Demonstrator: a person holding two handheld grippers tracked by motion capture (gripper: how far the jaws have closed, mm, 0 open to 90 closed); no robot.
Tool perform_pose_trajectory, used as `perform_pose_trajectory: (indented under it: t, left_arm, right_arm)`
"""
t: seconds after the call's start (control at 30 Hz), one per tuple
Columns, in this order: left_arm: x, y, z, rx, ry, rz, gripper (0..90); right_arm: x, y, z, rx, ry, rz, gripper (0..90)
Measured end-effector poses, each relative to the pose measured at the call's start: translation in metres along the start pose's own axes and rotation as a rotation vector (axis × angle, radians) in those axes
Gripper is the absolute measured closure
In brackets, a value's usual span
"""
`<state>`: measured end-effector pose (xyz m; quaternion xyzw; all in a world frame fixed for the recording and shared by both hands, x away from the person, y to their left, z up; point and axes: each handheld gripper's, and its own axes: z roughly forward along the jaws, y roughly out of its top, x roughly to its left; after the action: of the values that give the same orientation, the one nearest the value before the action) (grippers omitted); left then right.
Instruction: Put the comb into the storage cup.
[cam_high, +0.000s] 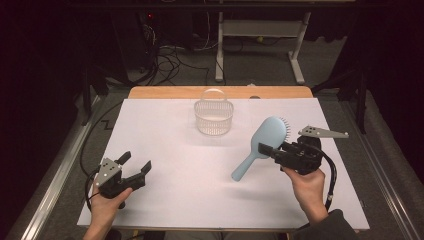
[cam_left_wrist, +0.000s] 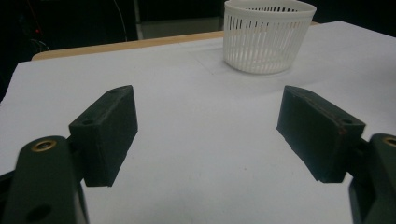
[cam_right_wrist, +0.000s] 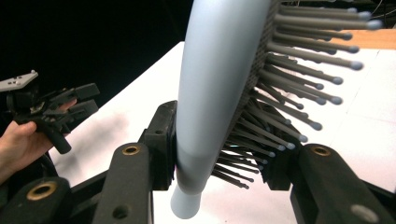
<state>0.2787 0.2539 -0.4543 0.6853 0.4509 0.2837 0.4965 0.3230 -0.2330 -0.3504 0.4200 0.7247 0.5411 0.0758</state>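
A pale blue hairbrush with grey bristles hangs above the white table, handle slanting down to the left. My right gripper is shut on it where the head meets the handle; up close the jaws clamp the brush from both sides. A white slatted basket with a hoop handle stands at the far middle of the table, and it appears ahead of my left gripper as well. My left gripper is held low at the near left, jaws wide apart, nothing between them.
The table's wooden far edge shows behind the white sheet. Beyond it stand a white desk frame and floor cables. In the right gripper view, the other hand with its gripper sits off to the left.
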Motion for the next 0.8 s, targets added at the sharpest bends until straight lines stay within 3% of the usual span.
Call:
perform_pose_trajectory:
  t: [0.8]
  left_arm:
    - [-0.003,-0.007,0.002,-0.005,0.006,-0.002,22.7]
  right_arm:
    - [-0.012,0.035,0.007,-0.005,-0.026,-0.005,56.2]
